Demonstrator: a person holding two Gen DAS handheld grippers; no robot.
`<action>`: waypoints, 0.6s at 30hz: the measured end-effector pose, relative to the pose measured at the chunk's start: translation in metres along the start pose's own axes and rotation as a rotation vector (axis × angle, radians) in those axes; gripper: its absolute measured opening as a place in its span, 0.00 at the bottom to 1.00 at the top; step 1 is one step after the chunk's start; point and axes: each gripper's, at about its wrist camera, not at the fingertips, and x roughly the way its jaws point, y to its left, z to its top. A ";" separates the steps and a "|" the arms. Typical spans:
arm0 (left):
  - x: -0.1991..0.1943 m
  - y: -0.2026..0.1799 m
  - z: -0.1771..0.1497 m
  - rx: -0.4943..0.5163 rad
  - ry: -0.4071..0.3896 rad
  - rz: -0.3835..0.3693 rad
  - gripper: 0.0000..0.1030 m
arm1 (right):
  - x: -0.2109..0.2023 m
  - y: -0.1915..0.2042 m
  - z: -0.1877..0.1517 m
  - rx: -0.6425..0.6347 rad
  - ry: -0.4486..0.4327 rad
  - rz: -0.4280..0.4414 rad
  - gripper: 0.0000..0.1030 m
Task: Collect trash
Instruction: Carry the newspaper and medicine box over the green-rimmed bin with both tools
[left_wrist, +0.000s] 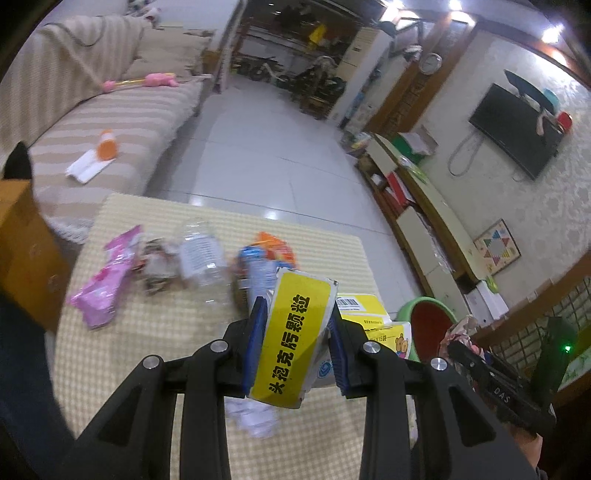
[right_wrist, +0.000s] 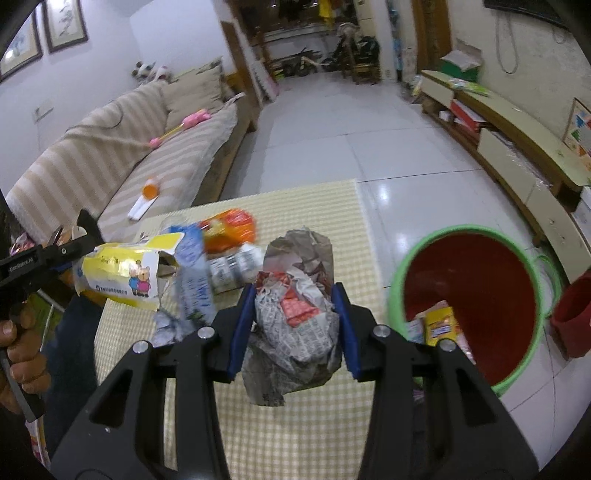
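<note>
My left gripper (left_wrist: 297, 314) is shut on a flattened yellow medicine box (left_wrist: 295, 332), held above the low table; the same yellow box (right_wrist: 122, 273) shows at the left of the right wrist view. A crumpled ball of newspaper (right_wrist: 295, 325) sits between the blue pads of my right gripper (right_wrist: 295, 299), which is shut on it. To the right stands a red bin with a green rim (right_wrist: 469, 306), with some packets inside. On the table lie a clear plastic bottle (left_wrist: 203, 258), a pink wrapper (left_wrist: 107, 284) and an orange wrapper (right_wrist: 229, 229).
The table has a yellow checked cloth (right_wrist: 295, 424). A striped sofa (left_wrist: 110, 122) stands behind it at the left, with an orange-capped bottle (left_wrist: 107, 146) on it. A low TV cabinet (right_wrist: 517, 147) runs along the right wall. White tiled floor lies between them.
</note>
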 end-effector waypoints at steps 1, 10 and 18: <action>0.005 -0.009 0.002 0.013 0.004 -0.011 0.29 | -0.003 -0.009 0.002 0.011 -0.008 -0.011 0.40; 0.040 -0.086 0.010 0.108 0.035 -0.094 0.29 | -0.019 -0.068 0.012 0.083 -0.048 -0.077 0.40; 0.069 -0.141 0.010 0.169 0.069 -0.144 0.29 | -0.026 -0.116 0.013 0.149 -0.068 -0.119 0.40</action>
